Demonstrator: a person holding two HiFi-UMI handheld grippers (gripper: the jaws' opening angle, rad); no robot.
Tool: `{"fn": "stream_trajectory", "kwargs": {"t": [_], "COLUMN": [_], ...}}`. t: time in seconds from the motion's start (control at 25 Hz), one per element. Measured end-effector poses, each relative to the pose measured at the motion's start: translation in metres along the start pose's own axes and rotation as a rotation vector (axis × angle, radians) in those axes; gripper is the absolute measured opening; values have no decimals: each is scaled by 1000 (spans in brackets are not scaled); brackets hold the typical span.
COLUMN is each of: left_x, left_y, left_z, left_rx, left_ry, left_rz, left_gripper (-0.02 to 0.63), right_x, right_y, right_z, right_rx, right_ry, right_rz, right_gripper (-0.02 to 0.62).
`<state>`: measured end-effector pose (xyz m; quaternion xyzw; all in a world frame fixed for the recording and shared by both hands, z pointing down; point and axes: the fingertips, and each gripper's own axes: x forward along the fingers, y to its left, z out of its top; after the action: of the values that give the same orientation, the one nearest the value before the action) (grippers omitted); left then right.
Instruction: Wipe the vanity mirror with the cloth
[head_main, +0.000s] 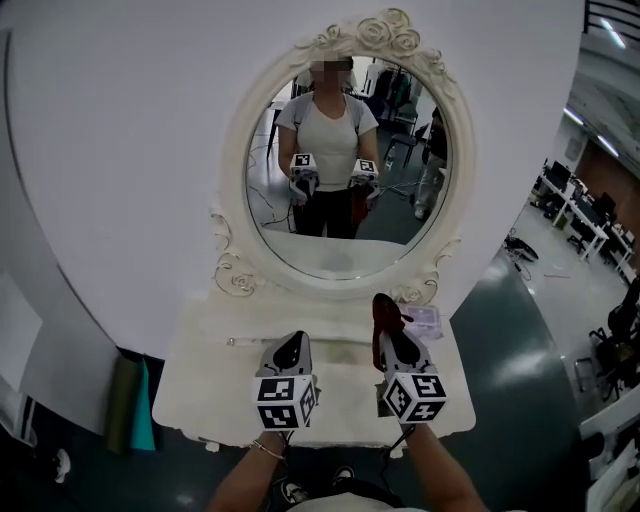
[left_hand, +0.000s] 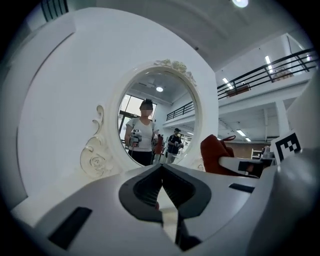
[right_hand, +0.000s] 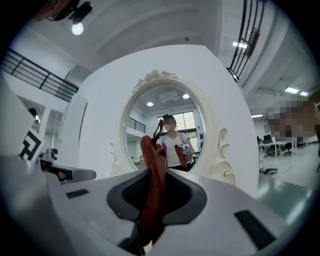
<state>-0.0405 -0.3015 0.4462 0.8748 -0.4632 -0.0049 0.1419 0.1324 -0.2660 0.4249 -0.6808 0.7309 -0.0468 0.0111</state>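
- Vanity mirror (head_main: 350, 150) — oval glass, cream frame with carved roses — is standing upright at 12 o'clock in the head view, at the back of a white vanity table (head_main: 200, 385).
- Right gripper (head_main: 392, 338) is hovering over the table top, at roughly 5 o'clock from the middle of the glass.
- Its jaws are clamping a dark red cloth (head_main: 384, 312). In the right gripper view the cloth is running as a narrow bunched strip between the two pads and sticking out past the tips toward 12 o'clock.
- In the head view the cloth's free end is showing just under the frame's lower rim, not over the glass. Whether it is touching the frame cannot be told.
- Left gripper (head_main: 297, 342) is hovering level with the right one, at its 9 o'clock and apart from it. Its jaws are pressing together tip to tip, with nothing between them.
- Both grippers are pointing toward the mirror at 12 o'clock.
- The glass is reflecting a person holding the two grippers at waist height.
- A teal item (head_main: 141, 405) is leaning beside the table at 8 o'clock — too dim to identify.
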Motion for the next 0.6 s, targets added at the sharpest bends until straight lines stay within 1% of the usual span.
{"fn": "stream_trajectory", "kwargs": {"t": [0.08,0.16,0.24,0.36,0.48,0.6], "left_x": [-4,-10,-15,-20,-23,-30], "left_y": [-1,0,1,0,-10,-18], "left_z": [-6,-8,-8,-14,-21,-23], "left_rx": [-45,-66,-54,-6,14,16], "left_ry": [11,4,-3,8,26,20], "left_rz": [13,41,76,121,132,151], "left_gripper": [11,11,11,11,11,11], "right_x": [-13,-24,-32,-38,-44,-51], "right_y": [-4,-8,-14,-22,-29,-33], "right_z": [-2,-3,-3,-6,-11,-14], "right_rx": [94,138,135,128,143,157], "right_ry": [-1,-1,0,5,22,22], "right_rz": [8,11,5,-1,13,30], "right_gripper": [63,63,63,63,63,63]}}
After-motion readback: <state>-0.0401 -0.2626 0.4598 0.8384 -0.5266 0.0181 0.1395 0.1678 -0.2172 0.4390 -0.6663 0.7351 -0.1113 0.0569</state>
